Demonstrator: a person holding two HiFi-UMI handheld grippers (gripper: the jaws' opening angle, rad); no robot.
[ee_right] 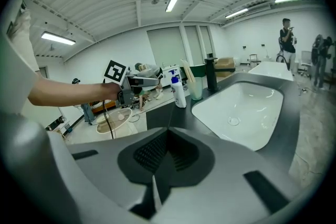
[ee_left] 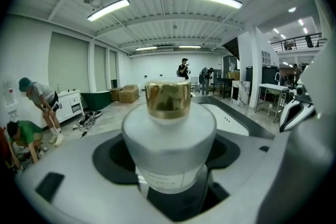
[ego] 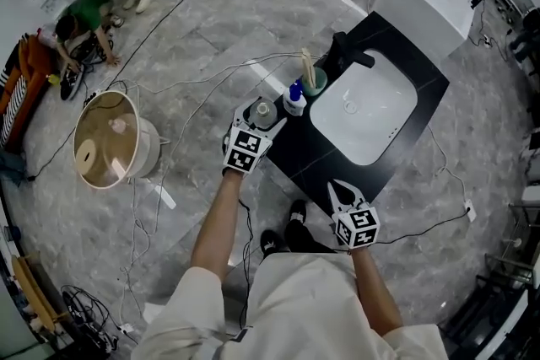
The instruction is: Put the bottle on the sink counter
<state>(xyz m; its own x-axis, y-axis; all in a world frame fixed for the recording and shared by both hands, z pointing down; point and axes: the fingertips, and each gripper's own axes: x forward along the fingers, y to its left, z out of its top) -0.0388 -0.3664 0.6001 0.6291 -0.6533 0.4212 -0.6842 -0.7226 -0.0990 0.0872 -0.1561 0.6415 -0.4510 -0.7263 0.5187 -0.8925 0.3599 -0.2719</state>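
Observation:
A frosted bottle with a gold cap stands upright between the jaws of my left gripper, which is shut on it. In the head view that gripper holds the bottle at the left corner of the black sink counter; whether the bottle's base touches the counter is hidden. My right gripper hovers at the counter's near edge, shut and empty, its jaws meeting in the right gripper view. That view also shows the left gripper off to the left.
On the counter stand a white bottle with a blue cap, a green cup with sticks and a black faucet beside the white basin. A round wooden-lidded tub and cables lie on the floor. People crouch far left.

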